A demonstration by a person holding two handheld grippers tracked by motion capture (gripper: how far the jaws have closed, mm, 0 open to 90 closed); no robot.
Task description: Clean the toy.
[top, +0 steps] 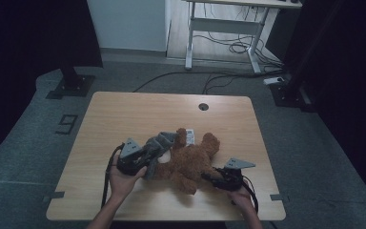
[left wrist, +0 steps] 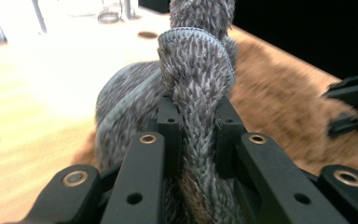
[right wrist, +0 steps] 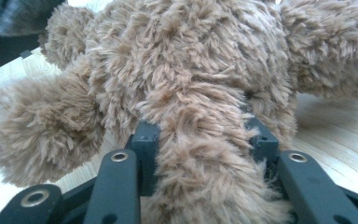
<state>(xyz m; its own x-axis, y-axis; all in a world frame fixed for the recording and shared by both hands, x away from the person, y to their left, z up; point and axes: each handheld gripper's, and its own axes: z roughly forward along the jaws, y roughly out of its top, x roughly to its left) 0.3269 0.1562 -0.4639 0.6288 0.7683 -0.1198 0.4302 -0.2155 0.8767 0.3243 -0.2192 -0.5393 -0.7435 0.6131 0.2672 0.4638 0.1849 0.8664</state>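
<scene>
We look down on the tabletop [top: 124, 114] from high up, and both tongs' cameras sit very close to the same teddy bear [right wrist: 191, 70].

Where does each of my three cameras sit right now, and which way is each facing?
High view: above the near table edge, looking forward and down; both forearms and hands show.
Left gripper view: rides the left gripper, looking along its jaws clamped on grey fabric.
Right gripper view: rides the right gripper, jaws closed on a limb of the brown teddy bear.
Shared: the bear appears in all views.
</scene>
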